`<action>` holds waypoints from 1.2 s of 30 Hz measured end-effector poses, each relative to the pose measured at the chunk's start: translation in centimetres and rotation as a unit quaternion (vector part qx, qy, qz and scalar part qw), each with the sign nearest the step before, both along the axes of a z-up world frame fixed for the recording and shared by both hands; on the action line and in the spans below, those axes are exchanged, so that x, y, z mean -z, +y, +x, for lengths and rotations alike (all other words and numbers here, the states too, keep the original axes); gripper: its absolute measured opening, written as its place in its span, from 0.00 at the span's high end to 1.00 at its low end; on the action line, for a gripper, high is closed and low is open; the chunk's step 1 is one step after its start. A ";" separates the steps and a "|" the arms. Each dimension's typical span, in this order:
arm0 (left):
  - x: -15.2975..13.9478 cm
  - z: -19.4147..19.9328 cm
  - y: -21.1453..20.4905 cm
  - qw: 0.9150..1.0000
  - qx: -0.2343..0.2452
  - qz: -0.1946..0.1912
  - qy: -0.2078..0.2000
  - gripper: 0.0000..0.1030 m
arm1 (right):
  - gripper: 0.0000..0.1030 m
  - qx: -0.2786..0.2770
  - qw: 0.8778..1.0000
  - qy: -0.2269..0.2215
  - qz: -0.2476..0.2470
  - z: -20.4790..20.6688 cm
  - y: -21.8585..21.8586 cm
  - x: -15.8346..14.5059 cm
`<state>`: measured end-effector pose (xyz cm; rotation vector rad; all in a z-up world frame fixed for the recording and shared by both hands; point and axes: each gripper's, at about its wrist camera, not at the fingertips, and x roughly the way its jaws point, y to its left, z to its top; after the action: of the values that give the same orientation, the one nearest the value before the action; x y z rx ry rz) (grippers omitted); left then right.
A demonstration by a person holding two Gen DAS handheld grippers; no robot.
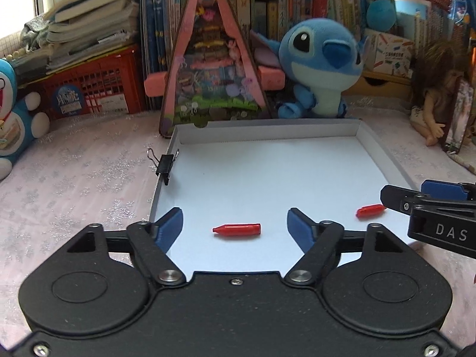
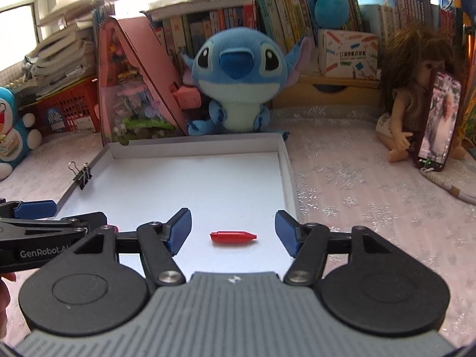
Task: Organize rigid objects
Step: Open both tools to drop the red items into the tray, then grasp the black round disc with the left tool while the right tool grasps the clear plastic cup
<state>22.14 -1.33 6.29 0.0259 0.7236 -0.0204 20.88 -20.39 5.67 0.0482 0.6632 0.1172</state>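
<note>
**Two red pieces lie loose in the white tray**

Where the white floor of the tray [image 1: 267, 172] runs toward us, we see two small red crayon-like pieces lying flat on it. Through the left wrist camera one red piece [image 1: 237, 229] rests between the spread blue pads of the left gripper [image 1: 235, 227], its pointed end to the left, touching neither pad. We find the second red piece [image 1: 369, 210] further right in that view, just beside the tip of the right gripper [image 1: 422, 205], which enters from the right edge. Through the right wrist camera that second piece [image 2: 233, 236] lies crosswise between the pads of the right gripper [image 2: 233, 232], again clear of both. Both pairs of fingers are released and hold nothing.

On the tray's left wall we see a black binder clip [image 1: 164, 163] clamped over the rim, its wire handles sticking up. Behind the tray's far wall a blue plush toy [image 1: 321, 65] sits facing us, with a pink triangular diorama [image 1: 208, 68] standing to its left. A red crate [image 1: 92, 89] under stacked papers sits further left, and a doll [image 2: 413, 95] with a phone [image 2: 437, 122] propped against it sits off to the right on the pale, snowflake-patterned tablecloth [image 1: 74, 184]. Rows of books fill the shelf behind.
</note>
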 end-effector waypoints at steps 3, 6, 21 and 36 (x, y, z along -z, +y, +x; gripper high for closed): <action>-0.6 -2.2 0.5 1.000 0.012 -0.015 -0.015 0.23 | 0.24 -0.010 1.000 -0.021 -0.002 -2.2 -0.4 -0.5; -0.9 -4.5 0.9 0.999 0.026 -0.027 -0.025 0.21 | 0.22 -0.020 0.999 -0.036 -0.003 -4.6 -0.7 -0.8; 1.1 -14.1 1.8 0.996 0.061 -0.032 -0.059 0.18 | 0.18 -0.062 0.996 -0.067 -0.003 -13.3 -0.9 0.7; 3.7 -19.9 3.2 0.995 0.063 -0.010 -0.078 0.18 | 0.16 -0.082 0.991 -0.096 -0.033 -18.0 -1.0 3.1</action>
<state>2.26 1.91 2.63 0.0540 0.5656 -0.1446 2.85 -21.37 2.55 -0.0820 0.4766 0.2553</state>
